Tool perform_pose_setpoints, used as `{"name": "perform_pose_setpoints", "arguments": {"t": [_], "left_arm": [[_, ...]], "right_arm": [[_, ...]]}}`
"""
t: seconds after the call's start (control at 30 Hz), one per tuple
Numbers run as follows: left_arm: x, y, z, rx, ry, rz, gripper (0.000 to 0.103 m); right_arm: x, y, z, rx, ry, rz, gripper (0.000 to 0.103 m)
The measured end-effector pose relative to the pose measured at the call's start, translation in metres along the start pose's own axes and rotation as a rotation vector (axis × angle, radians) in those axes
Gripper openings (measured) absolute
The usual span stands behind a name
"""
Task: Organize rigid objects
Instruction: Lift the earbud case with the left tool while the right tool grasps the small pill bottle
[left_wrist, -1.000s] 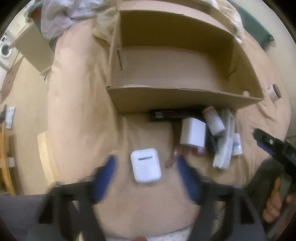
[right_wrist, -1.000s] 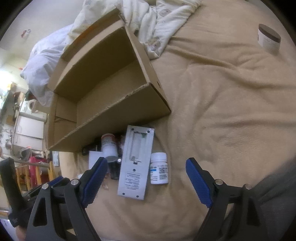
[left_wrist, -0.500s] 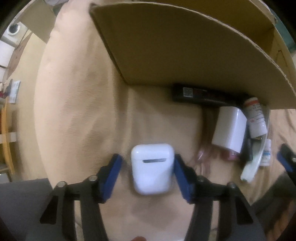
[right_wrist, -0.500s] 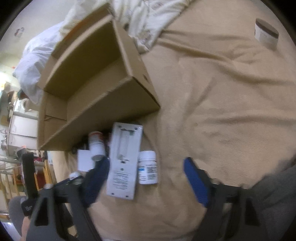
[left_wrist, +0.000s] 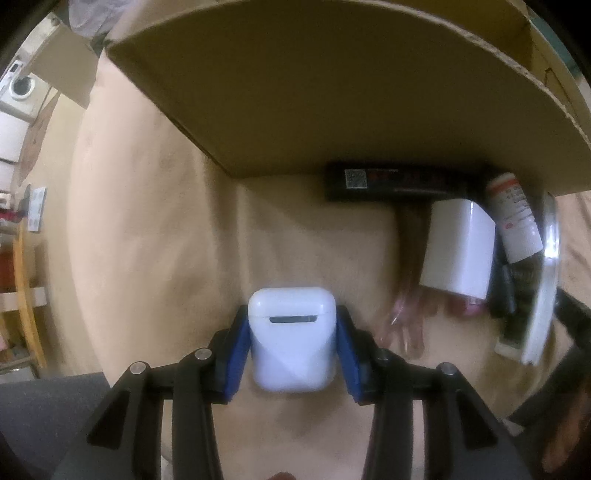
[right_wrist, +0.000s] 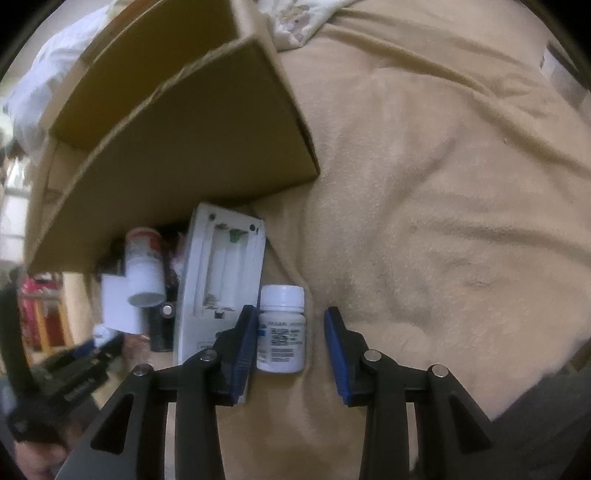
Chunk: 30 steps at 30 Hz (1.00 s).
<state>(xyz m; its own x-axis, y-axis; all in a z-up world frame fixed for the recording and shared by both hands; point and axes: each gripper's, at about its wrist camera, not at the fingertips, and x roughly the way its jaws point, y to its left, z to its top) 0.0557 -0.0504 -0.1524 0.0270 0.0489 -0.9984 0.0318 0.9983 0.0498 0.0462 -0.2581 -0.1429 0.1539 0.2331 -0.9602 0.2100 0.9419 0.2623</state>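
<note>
My left gripper is shut on a white earbud case, its blue pads touching both sides, on the tan blanket. My right gripper is open around a small white pill bottle that lies between the pads; the left pad is near it, the right pad stands apart. A cardboard box stands just beyond the pile; it also shows in the right wrist view.
Against the box lie a black flat box, a white block, a red-labelled pill bottle and a white remote with open battery bay. The tan blanket spreads right. A jar sits far right.
Both grippers moved forward and down toward the pile. The left jaws closed onto the earbud case. The right jaws narrowed around the small pill bottle.
</note>
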Motion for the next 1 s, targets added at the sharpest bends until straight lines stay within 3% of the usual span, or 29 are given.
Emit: {"name": "perform_pose_setpoints", "arguments": {"t": [0.07, 0.3, 0.63, 0.87, 1.0], "left_arm": [[-0.007, 0.003, -0.001, -0.016, -0.006, -0.019, 0.04], [-0.045, 0.024, -0.012, -0.07, -0.064, -0.071, 0.04], [-0.12, 0.029, -0.013, -0.053, -0.206, -0.123, 0.04], [-0.134, 0.022, 0.023, -0.021, -0.26, -0.118, 0.04], [-0.133, 0.014, 0.046, 0.002, -0.271, -0.096, 0.04]], "right_arm": [[0.002, 0.007, -0.003, -0.038, 0.013, -0.016, 0.027], [-0.031, 0.018, -0.012, -0.073, -0.056, 0.016, 0.027], [-0.093, 0.02, -0.009, -0.129, -0.175, 0.111, 0.027], [-0.126, 0.03, 0.019, -0.193, -0.229, 0.137, 0.027], [-0.124, 0.044, 0.037, -0.225, -0.239, 0.141, 0.027]]}}
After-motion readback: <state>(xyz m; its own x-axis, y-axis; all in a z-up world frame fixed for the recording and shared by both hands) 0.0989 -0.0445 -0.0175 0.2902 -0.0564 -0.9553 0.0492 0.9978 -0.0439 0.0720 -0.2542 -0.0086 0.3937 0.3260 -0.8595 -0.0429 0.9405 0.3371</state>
